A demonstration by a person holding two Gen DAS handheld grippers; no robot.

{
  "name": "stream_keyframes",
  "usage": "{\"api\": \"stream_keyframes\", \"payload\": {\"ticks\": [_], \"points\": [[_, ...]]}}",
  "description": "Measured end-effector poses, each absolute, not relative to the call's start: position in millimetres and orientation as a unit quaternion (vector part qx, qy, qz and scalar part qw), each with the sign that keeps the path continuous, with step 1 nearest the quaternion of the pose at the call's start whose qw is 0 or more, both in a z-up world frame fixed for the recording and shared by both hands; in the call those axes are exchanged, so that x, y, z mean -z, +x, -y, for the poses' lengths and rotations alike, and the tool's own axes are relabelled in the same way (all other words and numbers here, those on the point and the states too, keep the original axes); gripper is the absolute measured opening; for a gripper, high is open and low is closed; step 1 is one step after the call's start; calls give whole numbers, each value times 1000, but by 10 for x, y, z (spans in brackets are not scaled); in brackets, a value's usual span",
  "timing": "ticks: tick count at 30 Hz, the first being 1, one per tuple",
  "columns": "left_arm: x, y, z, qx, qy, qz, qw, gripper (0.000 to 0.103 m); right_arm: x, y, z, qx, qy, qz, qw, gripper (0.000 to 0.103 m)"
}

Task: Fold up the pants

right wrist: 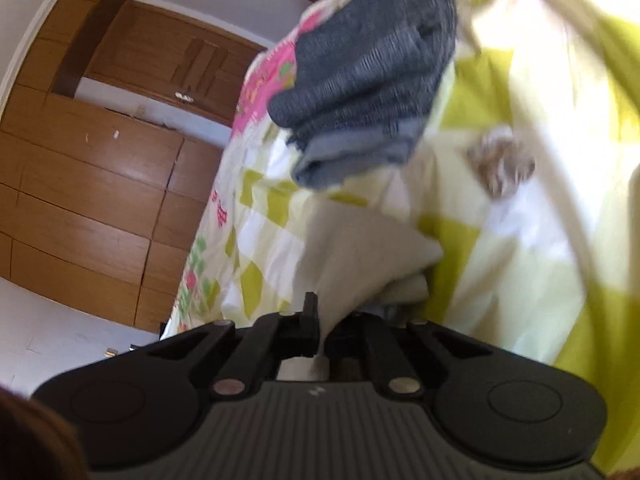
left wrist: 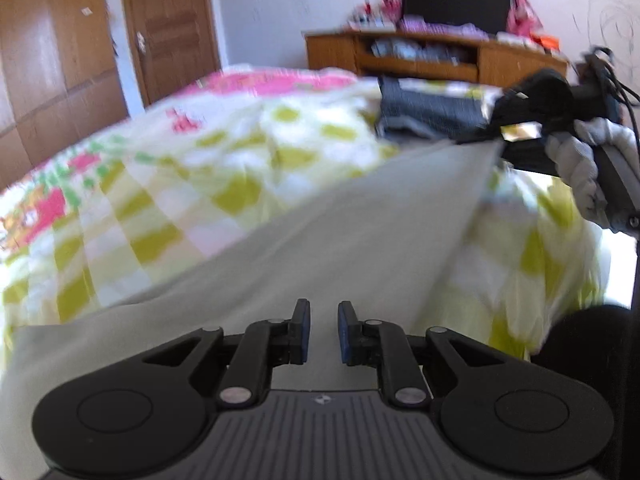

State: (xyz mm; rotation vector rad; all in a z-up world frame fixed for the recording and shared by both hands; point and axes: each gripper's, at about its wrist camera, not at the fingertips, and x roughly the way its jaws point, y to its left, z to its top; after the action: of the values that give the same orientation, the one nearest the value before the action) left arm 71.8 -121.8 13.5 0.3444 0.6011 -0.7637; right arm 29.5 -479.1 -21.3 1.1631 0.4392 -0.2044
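Pants: the pale grey-beige pants [left wrist: 320, 216] lie over the bed and stretch as a wide band from the bottom of the left wrist view up to the right, where one end is lifted; in the right wrist view the same cloth [right wrist: 352, 256] rises in a bunch just ahead of the tongs.

Left gripper: the left gripper [left wrist: 324, 330] is above the pants, its two blue-padded fingers [left wrist: 303, 330] stand apart with a clear gap, and only the cloth surface shows in the gap — nothing is pinched.

Right gripper: the right gripper [right wrist: 320, 330] has its fingers drawn together, and the pale cloth passes between them, so it is clamped on the pants. In the left wrist view it [left wrist: 496, 140] is seen at the far right, holding the raised corner of the pants, with a hand in a grey glove [left wrist: 580, 168] around its handle.

Bed cover: a quilt [left wrist: 160, 184] with yellow-green and white squares and a pink flowered border is under the pants.

Dark garment: a folded dark grey piece of clothing [right wrist: 368, 64] lies on the quilt, beyond the pants, apart from them.

Room: a wooden wardrobe [right wrist: 80, 200] and a wooden door [left wrist: 172, 28] on the left side — a low wooden cabinet [left wrist: 432, 56] behind the bed, with a black screen [left wrist: 456, 0] on it.

Picture quality: both views are blurred, small details cannot be told.
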Motion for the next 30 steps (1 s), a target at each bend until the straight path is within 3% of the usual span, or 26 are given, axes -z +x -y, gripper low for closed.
{"api": "stream_keyframes", "payload": {"ticks": [3, 6, 9, 11, 15, 21, 25, 30], "points": [[-9, 815, 1287, 353, 162, -303, 870, 40, 12, 122, 4975, 157, 490, -175, 839, 4], [213, 910, 1328, 340, 175, -350, 855, 40, 58, 189, 5088, 195, 432, -257, 842, 9], [145, 850, 1244, 344, 173, -335, 860, 40, -71, 19, 5129, 222, 400, -263, 849, 13], [80, 838, 1172, 346, 168, -323, 865, 40, -225, -127, 5074, 258, 333, -265, 867, 28], [13, 887, 1008, 334, 168, -309, 874, 40, -487, -227, 4769, 274, 224, -281, 892, 28], [36, 984, 693, 307, 178, -304, 884, 40, -778, 496, 3500, -12, 21, -300, 954, 26], [82, 1064, 496, 295, 159, -315, 888, 40, -487, 1215, 2716, -193, -54, -349, 916, 23], [126, 1148, 382, 304, 141, -314, 888, 40, -99, 1792, 2365, -253, -113, -414, 867, 24]]}}
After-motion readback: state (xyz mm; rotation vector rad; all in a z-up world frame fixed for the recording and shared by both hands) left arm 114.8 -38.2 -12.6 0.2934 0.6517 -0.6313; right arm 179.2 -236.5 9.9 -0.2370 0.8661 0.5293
